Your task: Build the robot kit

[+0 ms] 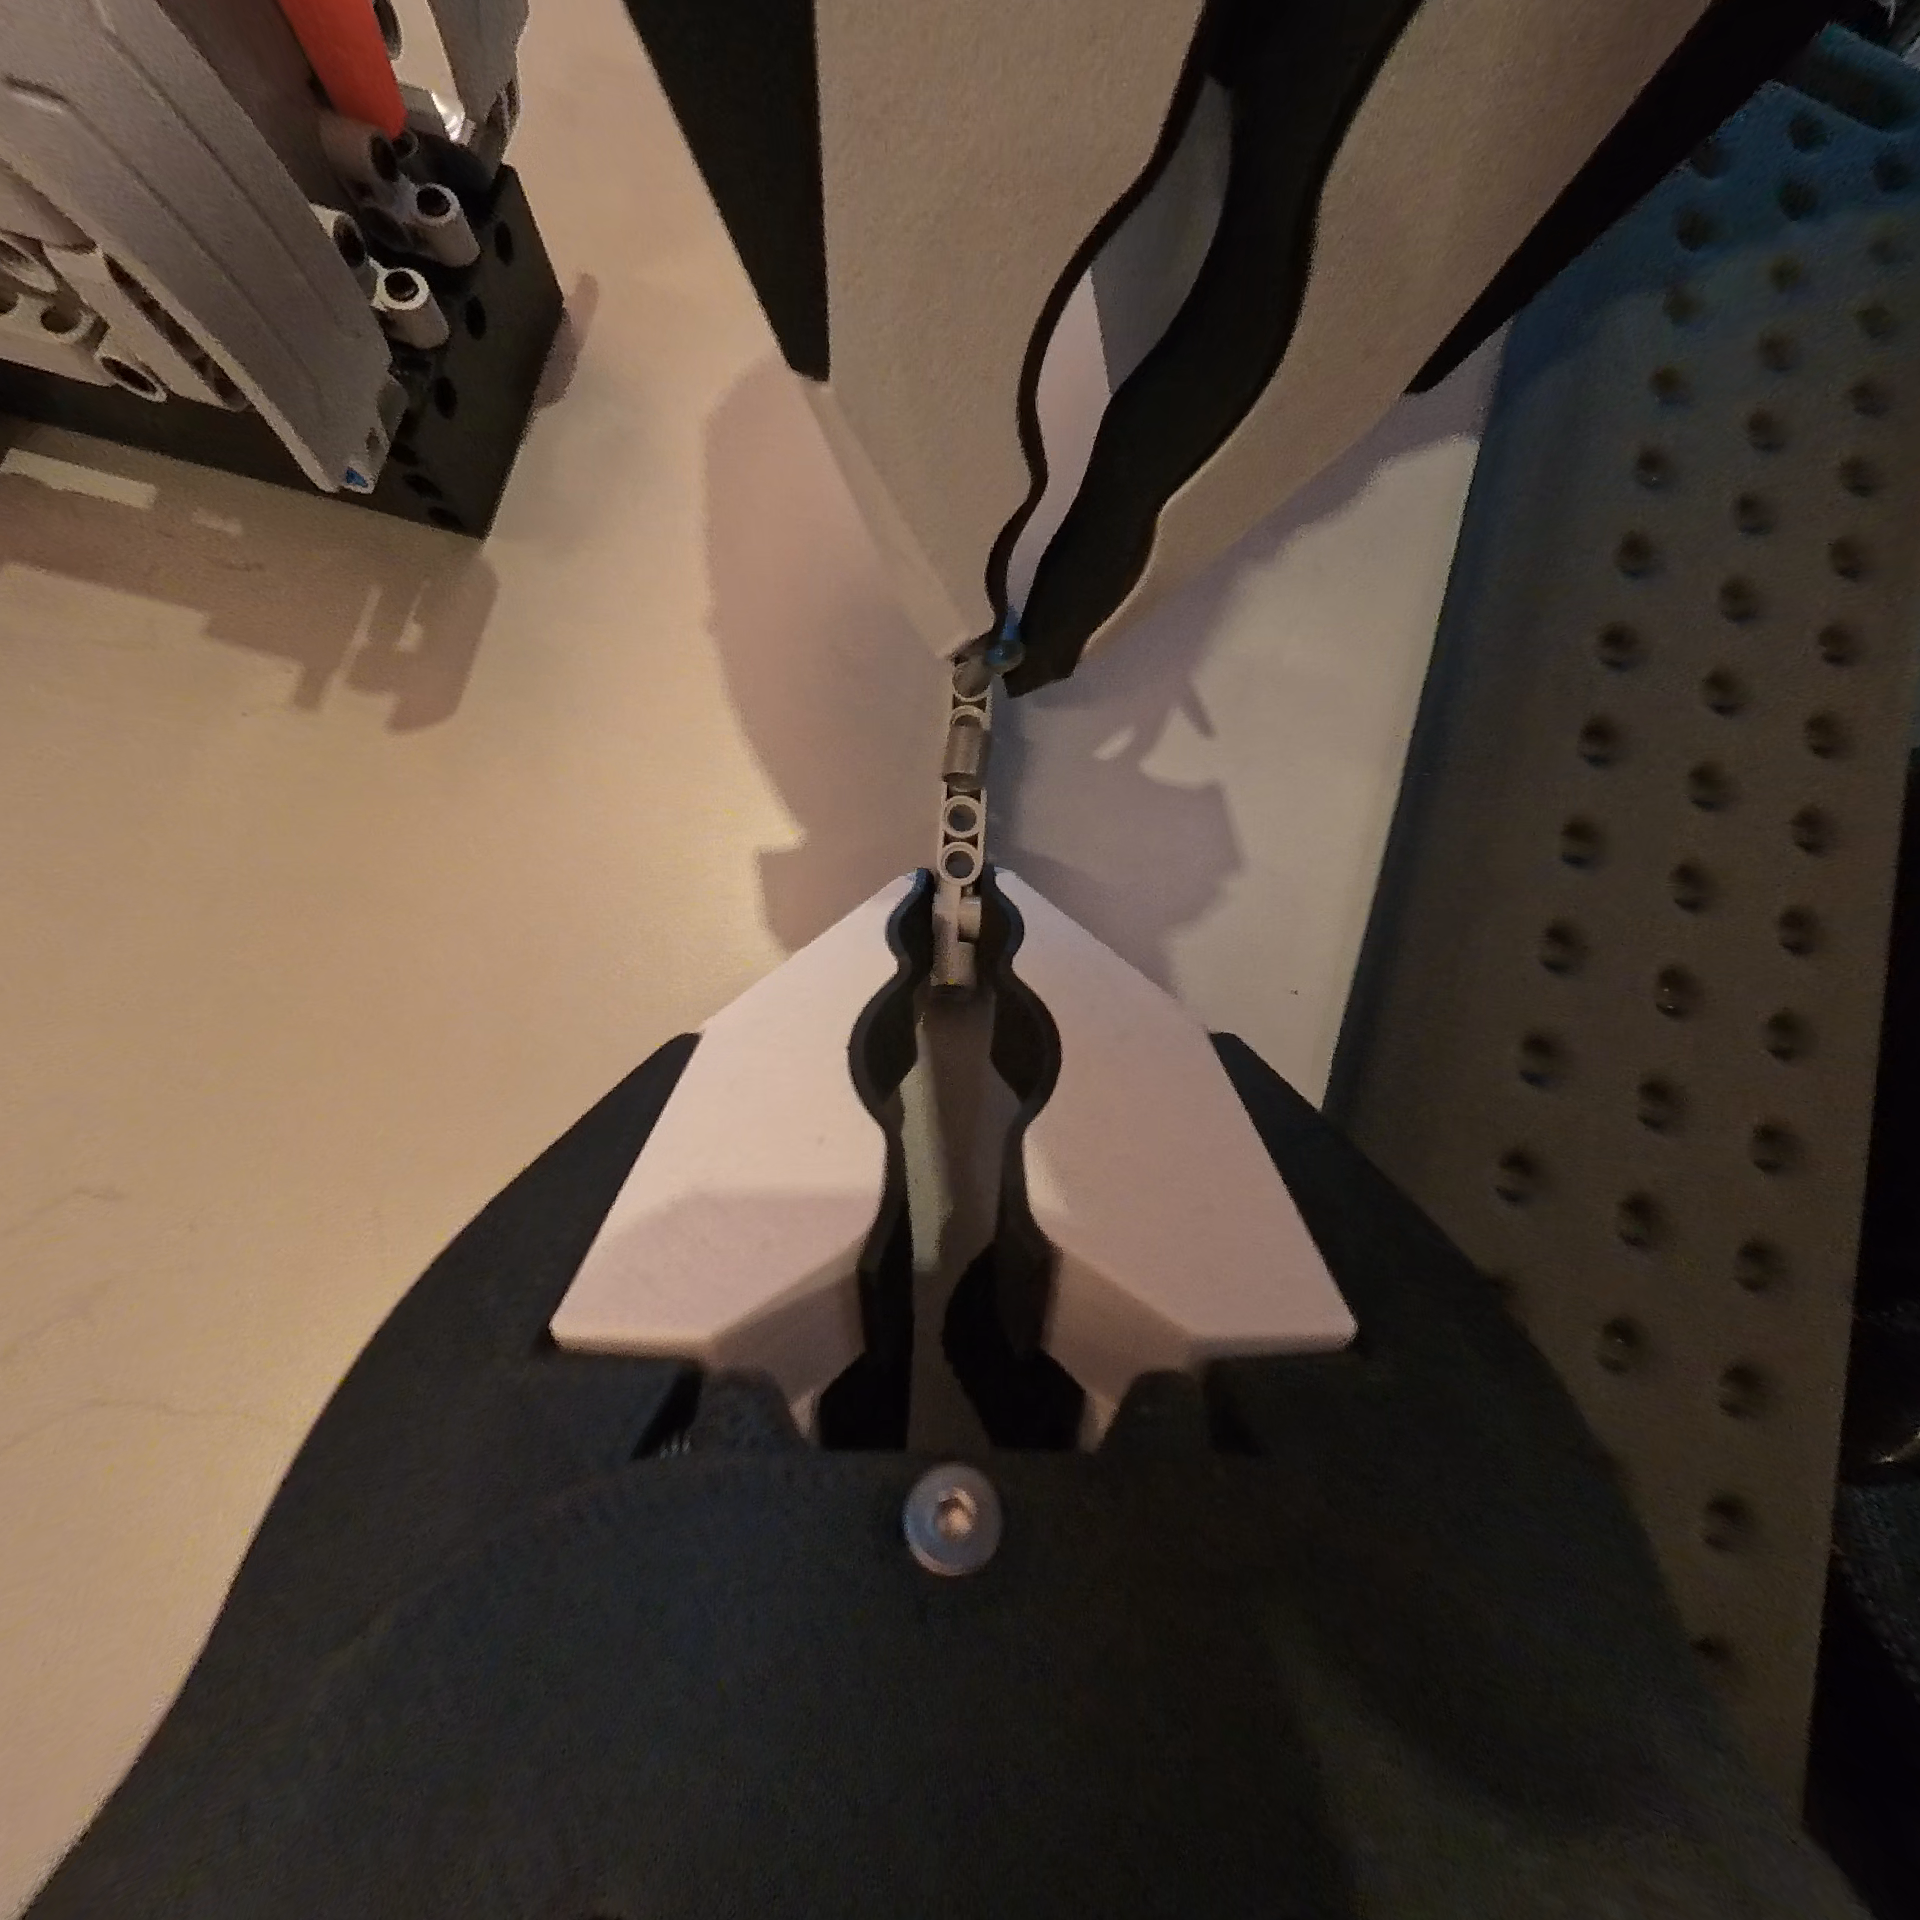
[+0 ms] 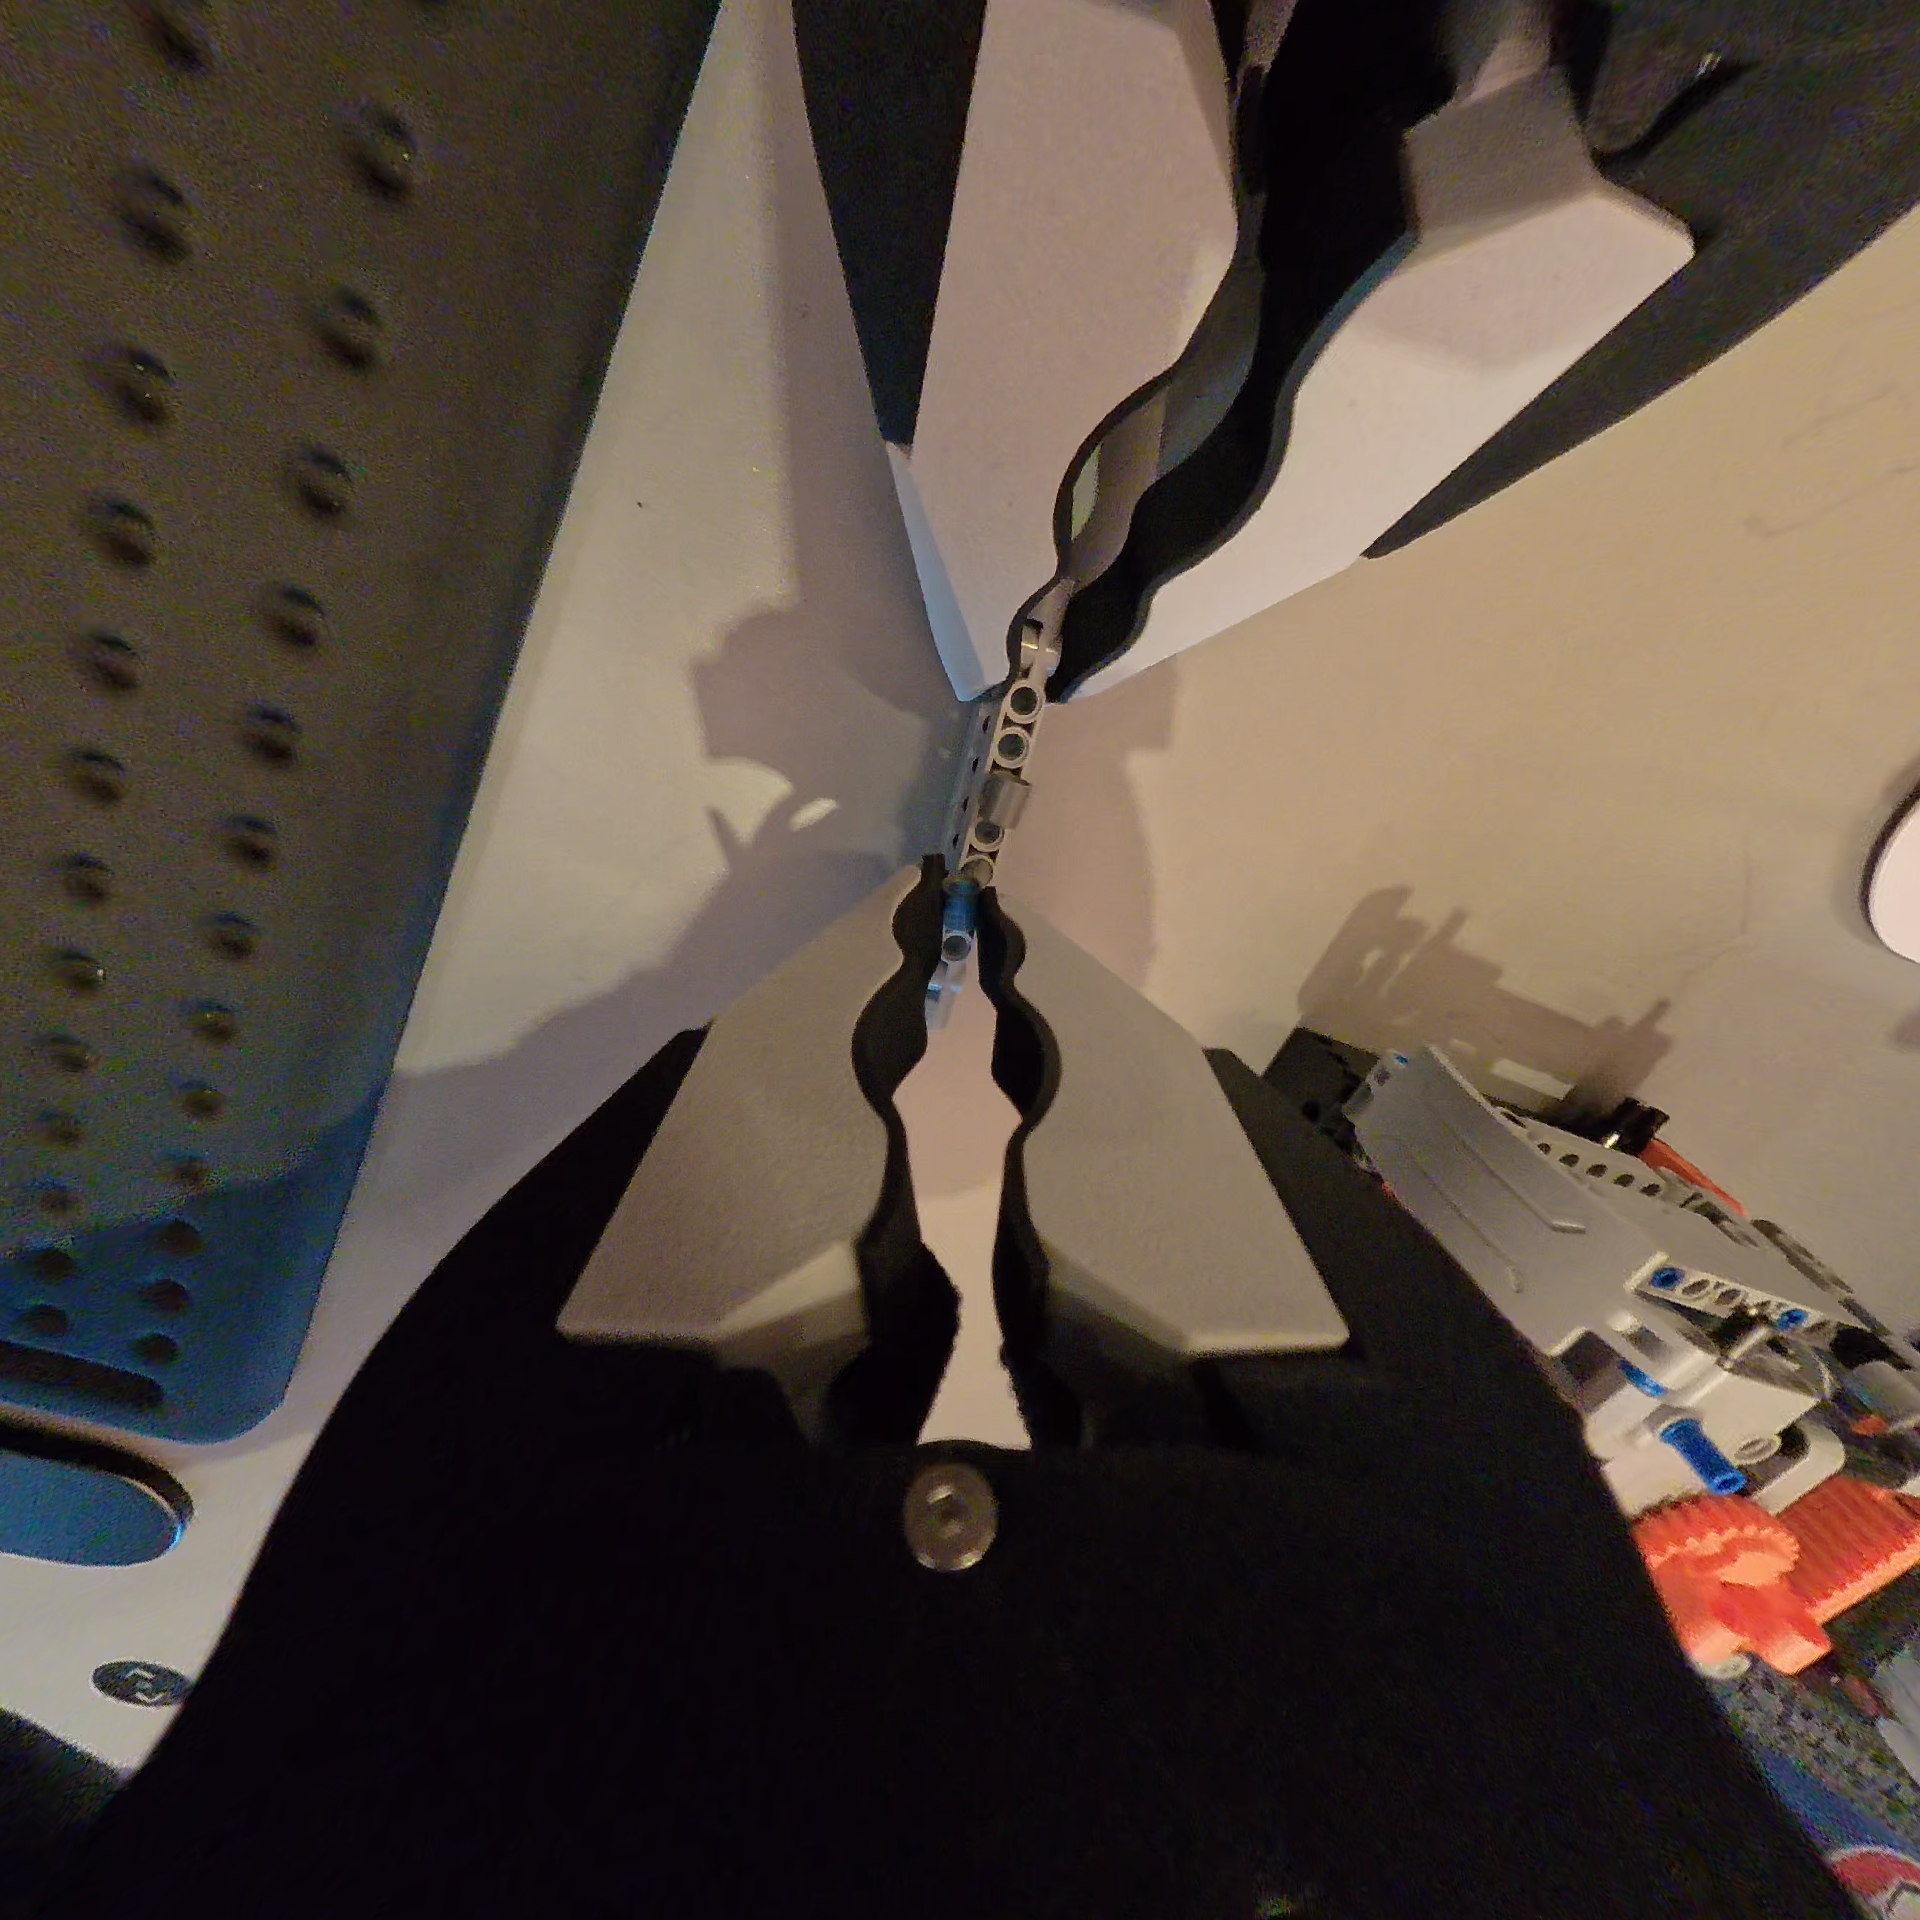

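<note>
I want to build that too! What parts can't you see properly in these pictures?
- Grey holed beam: both ends are hidden inside the left gripper and right gripper, in both views.
- Small blue pin: right wrist view, partly covered by the right gripper's black pads.
- Grey brick model: cut off by the picture edge in both views.

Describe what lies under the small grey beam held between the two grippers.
Under the grey beam, held by the left gripper and right gripper, lie bare pale table and shadows. The beam's ends are hidden between the fingers.
</note>
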The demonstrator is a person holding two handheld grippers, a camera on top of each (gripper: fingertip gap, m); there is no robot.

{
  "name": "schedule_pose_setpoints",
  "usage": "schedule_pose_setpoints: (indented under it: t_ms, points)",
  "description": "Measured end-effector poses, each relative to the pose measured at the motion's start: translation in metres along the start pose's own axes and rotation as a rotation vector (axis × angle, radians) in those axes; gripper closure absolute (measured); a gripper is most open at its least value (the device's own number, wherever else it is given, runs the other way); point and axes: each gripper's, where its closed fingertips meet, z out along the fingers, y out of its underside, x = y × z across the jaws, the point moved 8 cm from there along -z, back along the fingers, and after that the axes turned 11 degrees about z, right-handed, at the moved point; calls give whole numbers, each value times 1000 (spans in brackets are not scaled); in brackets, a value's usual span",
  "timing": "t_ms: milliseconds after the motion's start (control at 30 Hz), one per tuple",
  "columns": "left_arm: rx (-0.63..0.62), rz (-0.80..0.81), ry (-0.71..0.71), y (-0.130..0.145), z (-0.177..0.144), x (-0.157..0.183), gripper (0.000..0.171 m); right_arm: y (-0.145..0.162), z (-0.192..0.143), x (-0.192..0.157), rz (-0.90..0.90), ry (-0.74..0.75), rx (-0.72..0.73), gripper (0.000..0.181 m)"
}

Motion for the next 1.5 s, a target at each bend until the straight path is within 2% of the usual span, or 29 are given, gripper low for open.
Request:
schedule_pose_setpoints:
  t_ms: [300,500,667,1067,1233,1500]
  points:
    - [28,-33,31,1,0,-2,166,6,0,9,5,-91,71,177]
    - [15,40,-6,0,1,2,166,14,0,12,71,-151,154,177]
    - [-23,143,-82,-3,2,7,166,12,0,12,58,-186,129,177]
    - [-17,129,-75,-3,3,6,167,11,1,14,110,-217,164,177]
    - [-15,125,-73,-3,3,6,166,12,2,12,123,-200,191,177]
    - [-9,111,-62,-3,3,6,166,17,2,1,127,-59,275,177]
